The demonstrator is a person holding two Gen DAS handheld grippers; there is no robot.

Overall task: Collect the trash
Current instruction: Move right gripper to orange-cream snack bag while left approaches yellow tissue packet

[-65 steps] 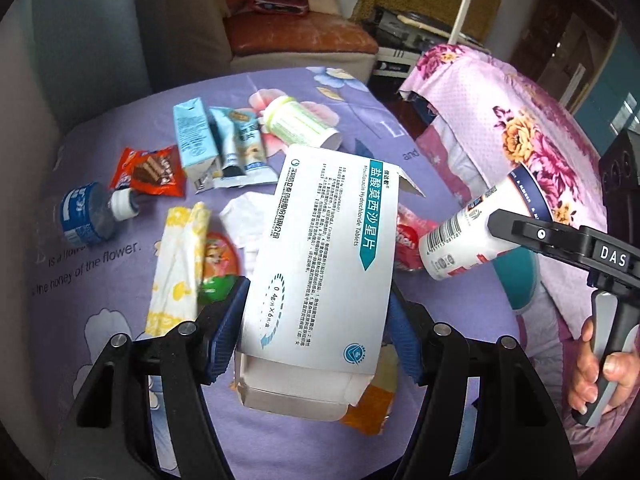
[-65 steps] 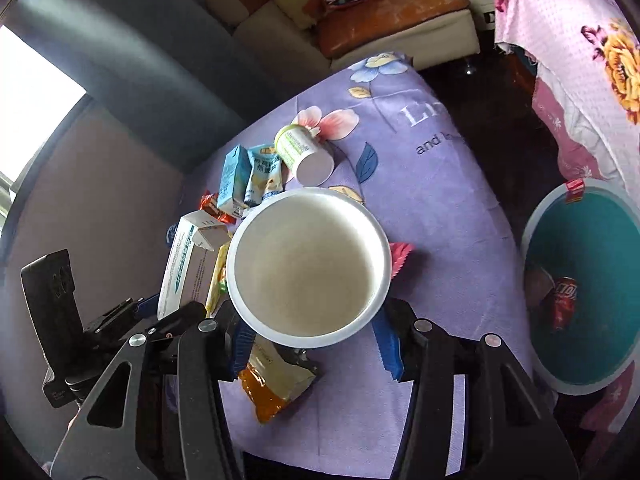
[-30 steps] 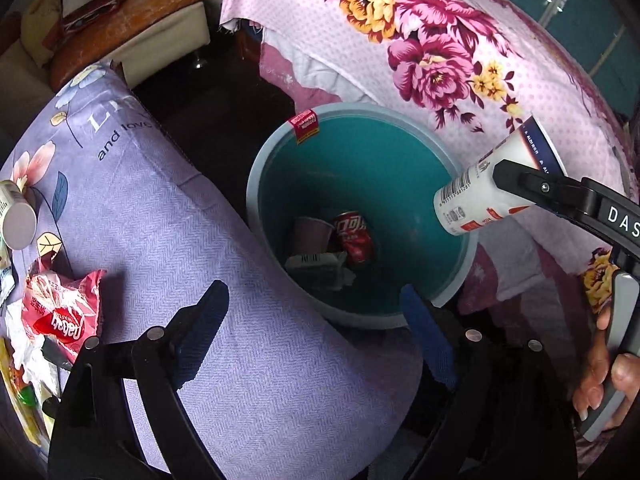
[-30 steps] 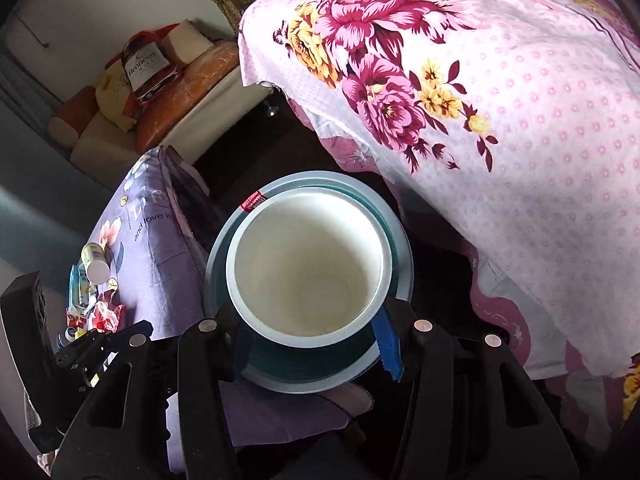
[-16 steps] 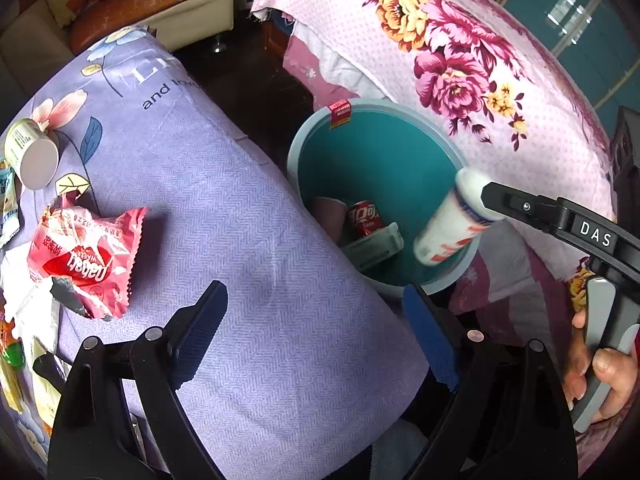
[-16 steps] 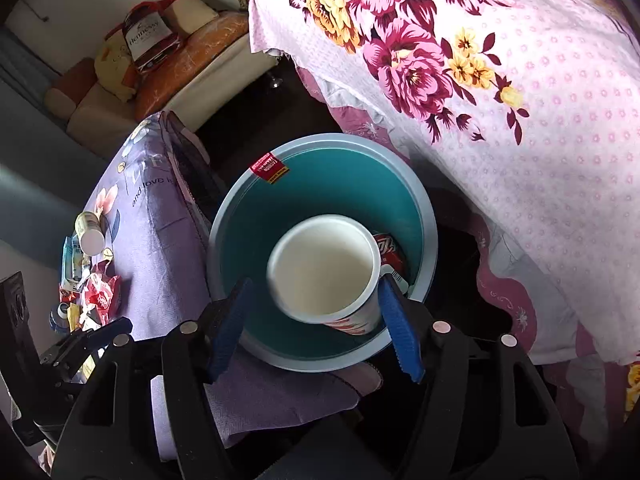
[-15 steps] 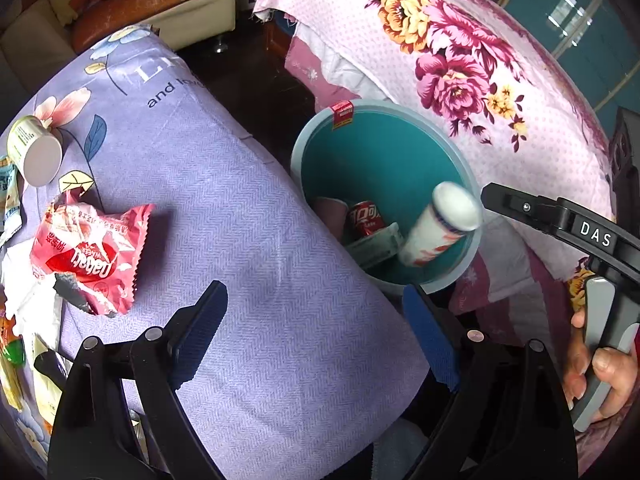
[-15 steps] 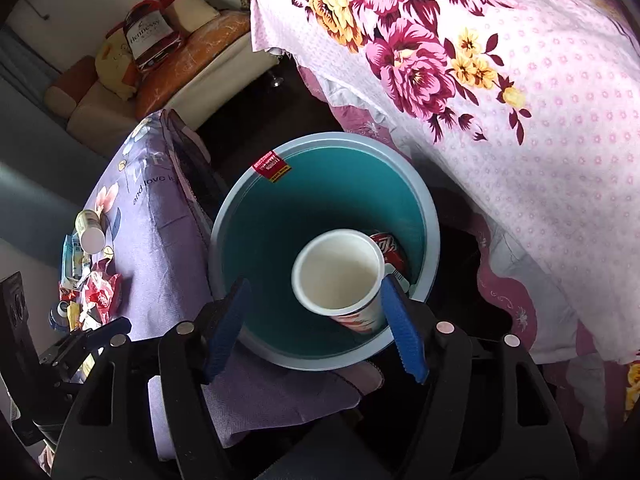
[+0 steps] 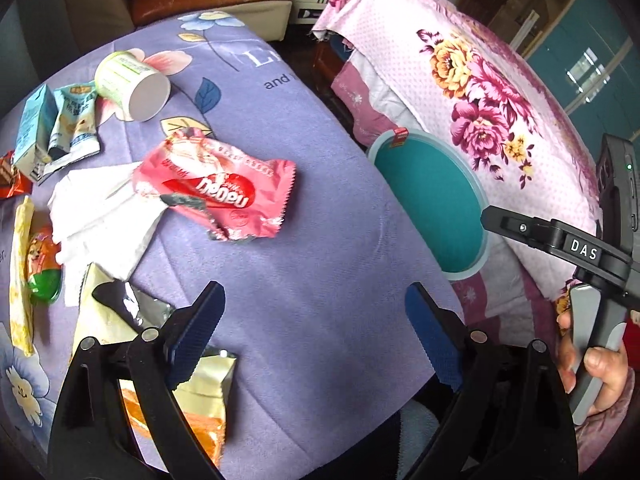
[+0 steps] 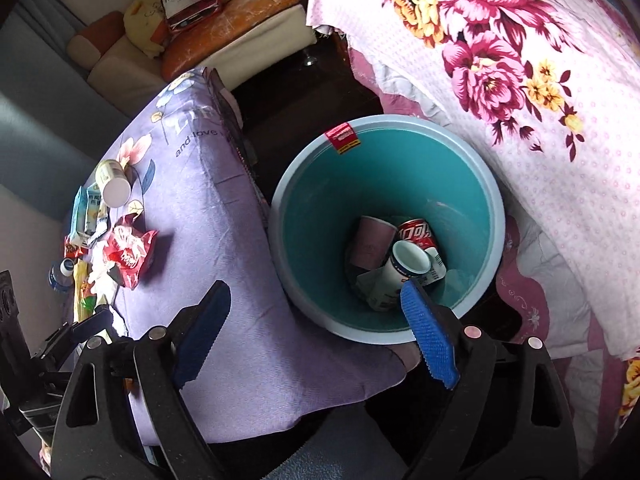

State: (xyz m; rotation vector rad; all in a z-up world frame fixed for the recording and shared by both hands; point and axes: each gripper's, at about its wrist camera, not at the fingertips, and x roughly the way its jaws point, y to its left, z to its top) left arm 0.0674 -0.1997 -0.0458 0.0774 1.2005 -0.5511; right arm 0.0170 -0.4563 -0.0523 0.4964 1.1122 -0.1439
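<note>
My left gripper (image 9: pixel 312 300) hangs open and empty over the purple tablecloth (image 9: pixel 328 240). Ahead of it lie a red snack wrapper (image 9: pixel 216 188), a white tissue (image 9: pixel 100 216) and a tipped yogurt cup (image 9: pixel 132 84). A yellow-orange packet (image 9: pixel 180 380) lies under its left finger. My right gripper (image 10: pixel 316 300) is above the near rim of the teal bin (image 10: pixel 340 200), its jaws opening with nothing between them. In the bin lie a white paper cup (image 10: pixel 400 272), a red can (image 10: pixel 416 232) and a pinkish cup (image 10: pixel 370 240).
A blue carton (image 9: pixel 32 132) and a sachet (image 9: pixel 76 124) lie at the table's far left. A flowered pink cloth (image 10: pixel 540 120) drapes furniture right beside the bin (image 9: pixel 432 200). A sofa (image 10: pixel 240 32) stands beyond the table. A person's hand (image 9: pixel 592 364) holds the right gripper's handle.
The paper cup left my right gripper and dropped into the bin as the jaws widened. My left gripper, which held a medicine box earlier, swung empty from the bin back over the table.
</note>
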